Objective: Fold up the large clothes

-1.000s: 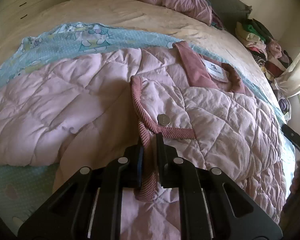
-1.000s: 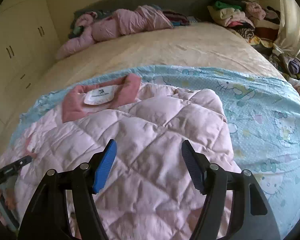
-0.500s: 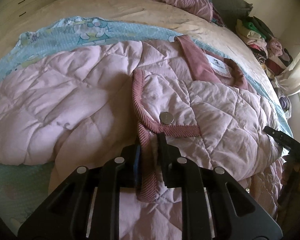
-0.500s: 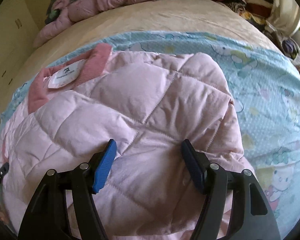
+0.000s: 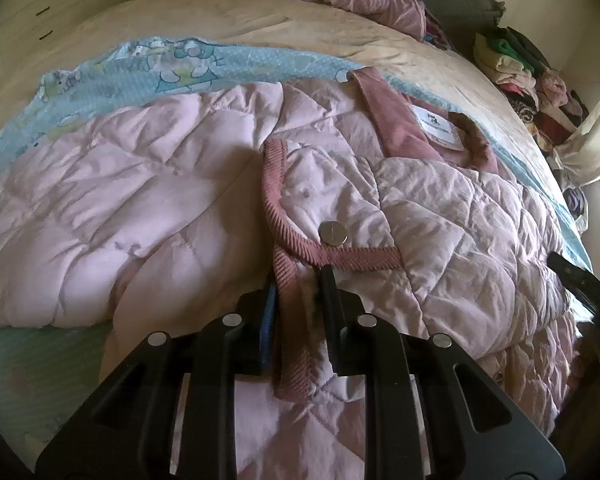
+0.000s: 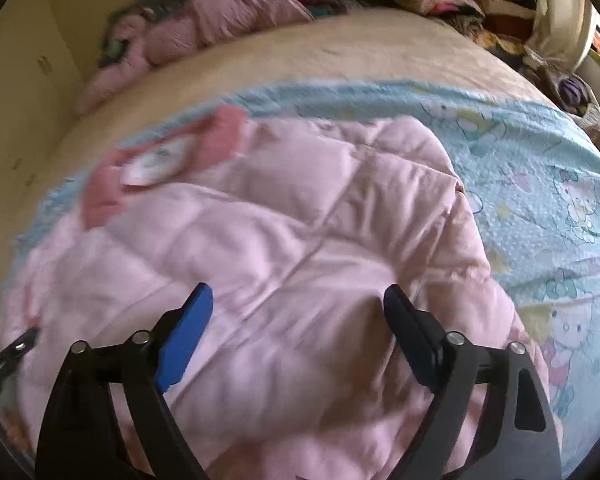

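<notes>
Left tool of mine is pinched tight on the dark pink ribbed trim of the big pink jacket, right under the shiny snap button. The jacket lies spread out on the blue cartoon sheet on the bed, with its collar at the far side. My grip is only on a thin bit of edge, so I think it could slip out if I pull hard, because the puffy jacket looks heavy. My right tool is wide open and holds nothing; it hangs just over the jacket's puffy right part. If it closes there it may grab too many layers and make a lumpy fold. Compared with a second ago, my left tool holds the same spot, but my right tool has come down much closer to the jacket, and its view is blurry now.
</notes>
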Demonstrator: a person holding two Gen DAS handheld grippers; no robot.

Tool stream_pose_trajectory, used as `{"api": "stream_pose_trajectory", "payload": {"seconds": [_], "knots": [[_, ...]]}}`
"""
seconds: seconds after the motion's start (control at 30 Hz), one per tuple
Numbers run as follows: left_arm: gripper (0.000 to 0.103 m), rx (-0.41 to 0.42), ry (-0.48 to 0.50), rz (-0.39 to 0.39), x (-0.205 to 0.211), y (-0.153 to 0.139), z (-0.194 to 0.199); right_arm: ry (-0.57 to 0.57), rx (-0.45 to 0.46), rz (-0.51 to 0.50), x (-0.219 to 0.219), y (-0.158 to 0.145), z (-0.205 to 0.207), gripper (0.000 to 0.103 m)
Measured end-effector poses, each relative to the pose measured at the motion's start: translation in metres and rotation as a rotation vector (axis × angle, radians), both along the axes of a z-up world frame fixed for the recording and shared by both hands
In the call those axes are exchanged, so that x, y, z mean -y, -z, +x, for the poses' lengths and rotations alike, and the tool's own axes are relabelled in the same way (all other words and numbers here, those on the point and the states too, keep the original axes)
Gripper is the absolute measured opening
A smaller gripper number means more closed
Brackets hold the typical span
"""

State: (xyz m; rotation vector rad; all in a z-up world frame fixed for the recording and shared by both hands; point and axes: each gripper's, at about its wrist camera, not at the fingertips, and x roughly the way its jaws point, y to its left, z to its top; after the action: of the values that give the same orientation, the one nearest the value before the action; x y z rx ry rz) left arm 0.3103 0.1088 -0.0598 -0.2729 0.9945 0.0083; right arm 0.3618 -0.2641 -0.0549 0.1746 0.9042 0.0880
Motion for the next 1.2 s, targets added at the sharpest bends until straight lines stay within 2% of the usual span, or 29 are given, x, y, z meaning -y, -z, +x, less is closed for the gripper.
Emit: {"api": "stream_pose_trajectory", "payload": {"seconds": [0.1,0.2,0.27,0.43,0.47,0.57,0.63,0.7,1.2], "knots": [[0.012,0.0,-0.001,0.006,0.002,-0.002,-0.002,-0.039,0.062,-0.002,-0.011,-0.013,-0.027,0.098],[0.014,0.0,-0.001,0.009,0.003,-0.005,-0.004,-0.063,0.085,0.02,-0.018,-0.02,-0.045,0.099],[0.022,0.001,0.0,0.006,0.004,-0.008,-0.006,-0.066,0.083,0.039,-0.019,-0.023,-0.054,0.099],[0.052,0.027,0.004,0.004,0.009,-0.019,-0.013,-0.071,0.067,0.066,-0.025,-0.025,-0.066,0.099],[0.054,0.034,0.004,0.002,0.009,-0.022,-0.015,-0.072,0.062,0.072,-0.025,-0.025,-0.067,0.099],[0.07,0.052,0.001,-0.002,0.01,-0.031,-0.019,-0.074,0.065,0.09,-0.026,-0.028,-0.072,0.099],[0.083,0.059,0.0,0.002,0.01,-0.036,-0.021,-0.08,0.08,0.097,-0.026,-0.034,-0.076,0.099],[0.092,0.069,-0.001,0.008,0.012,-0.042,-0.024,-0.089,0.089,0.108,-0.028,-0.039,-0.079,0.099],[0.093,0.111,-0.004,-0.017,0.009,-0.066,-0.052,-0.119,0.15,0.118,-0.043,-0.072,-0.103,0.099]]}}
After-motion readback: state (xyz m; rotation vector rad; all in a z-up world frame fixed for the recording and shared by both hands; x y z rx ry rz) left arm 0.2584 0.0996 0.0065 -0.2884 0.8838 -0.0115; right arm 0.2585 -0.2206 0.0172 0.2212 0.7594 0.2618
